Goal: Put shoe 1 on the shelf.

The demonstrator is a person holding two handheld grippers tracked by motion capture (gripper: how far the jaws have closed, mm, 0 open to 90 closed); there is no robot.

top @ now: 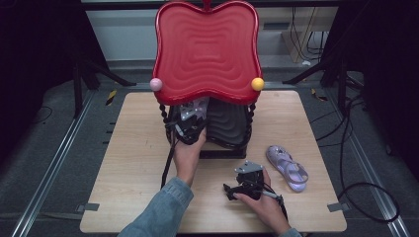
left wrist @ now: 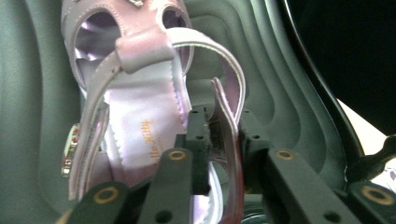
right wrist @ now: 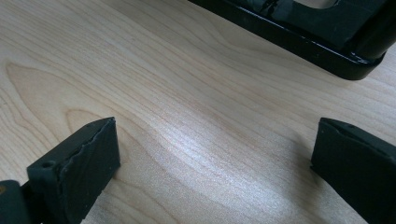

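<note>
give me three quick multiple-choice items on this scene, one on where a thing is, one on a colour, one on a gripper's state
1. Where does the loose lilac sandal lie?
A. on the wooden table, right of the rack
B. on the red shelf
C. on the floor

2. What colour is the wavy top shelf?
A. black
B. red
C. yellow

3. What is the left gripper doing?
A. hanging open
B. shut on nothing
C. shut on a sandal strap

Answers: 1 A, it rests on bare wood by the right hand. 2 B, plainly red from above. 3 C, its jaws pinch the strap.

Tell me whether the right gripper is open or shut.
Open. In the right gripper view, the right gripper's two black jaws stand wide apart with bare wooden table between them, gripping nothing.
</note>
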